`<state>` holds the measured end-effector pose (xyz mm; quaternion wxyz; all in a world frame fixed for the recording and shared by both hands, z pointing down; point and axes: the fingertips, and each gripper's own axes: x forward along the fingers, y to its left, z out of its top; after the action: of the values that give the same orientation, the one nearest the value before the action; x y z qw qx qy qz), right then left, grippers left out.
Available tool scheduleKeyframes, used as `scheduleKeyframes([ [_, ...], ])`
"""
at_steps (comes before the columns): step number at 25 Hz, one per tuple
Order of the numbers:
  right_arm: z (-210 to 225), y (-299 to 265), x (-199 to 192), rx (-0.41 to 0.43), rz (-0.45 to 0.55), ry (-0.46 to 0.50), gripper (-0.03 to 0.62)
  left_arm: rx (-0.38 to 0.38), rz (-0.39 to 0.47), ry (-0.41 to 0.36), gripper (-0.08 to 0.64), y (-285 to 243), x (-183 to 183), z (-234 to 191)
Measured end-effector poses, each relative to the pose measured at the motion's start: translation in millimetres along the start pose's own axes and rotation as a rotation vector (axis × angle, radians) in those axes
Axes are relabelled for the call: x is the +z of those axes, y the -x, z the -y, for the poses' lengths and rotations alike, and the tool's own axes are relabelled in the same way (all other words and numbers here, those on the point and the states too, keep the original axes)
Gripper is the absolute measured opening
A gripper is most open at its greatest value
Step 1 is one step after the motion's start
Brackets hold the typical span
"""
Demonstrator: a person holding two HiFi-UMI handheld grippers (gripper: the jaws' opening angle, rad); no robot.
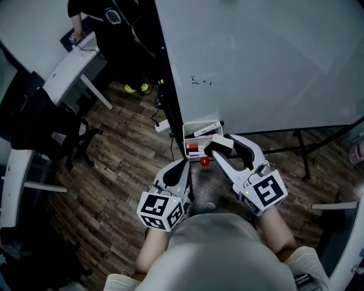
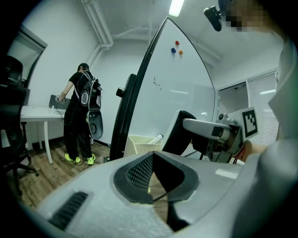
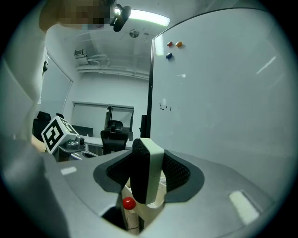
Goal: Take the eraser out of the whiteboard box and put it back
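The eraser (image 1: 219, 143), white with a black felt face, stands on edge between the pads of my right gripper (image 1: 218, 145), which is shut on it, just above the front of the white whiteboard box (image 1: 199, 125). In the right gripper view the eraser (image 3: 148, 172) fills the gap of that gripper (image 3: 149, 174), with the box (image 3: 153, 211) and a red ball (image 3: 128, 203) below. The box holds a white marker (image 1: 206, 131) and darker markers (image 1: 195, 149). My left gripper (image 1: 185, 166) hangs lower left of the box, tips together and empty; its own view shows it (image 2: 152, 158) before the box (image 2: 139, 142).
The whiteboard (image 1: 267, 57) rises behind the box, its stand legs (image 1: 302, 149) on the wooden floor at right. A person in black (image 1: 94, 17) stands at a white desk (image 1: 68, 71) at far left. A black office chair (image 1: 54, 136) sits left. A cable (image 1: 164, 122) lies by the board's edge.
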<state>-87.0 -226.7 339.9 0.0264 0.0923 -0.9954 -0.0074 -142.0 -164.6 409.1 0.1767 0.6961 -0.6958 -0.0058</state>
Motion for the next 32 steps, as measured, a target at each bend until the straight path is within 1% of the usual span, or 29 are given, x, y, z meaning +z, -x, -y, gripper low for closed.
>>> scheduleKeyframes([
  [4,4,-4,3,0.022,0.022,0.020,0.196,0.014,0.003,0.003,0.005,-5,0,0],
  [9,9,-3,-8,0.038,-0.014,0.000,0.196,0.030,0.004,0.009,0.005,-8,-2,1],
  [22,14,-10,-13,0.085,-0.001,-0.005,0.196,0.066,0.008,0.017,0.005,-16,-4,3],
  [32,17,-21,-31,0.115,-0.051,-0.009,0.196,0.084,0.001,0.020,0.005,-20,-4,-1],
])
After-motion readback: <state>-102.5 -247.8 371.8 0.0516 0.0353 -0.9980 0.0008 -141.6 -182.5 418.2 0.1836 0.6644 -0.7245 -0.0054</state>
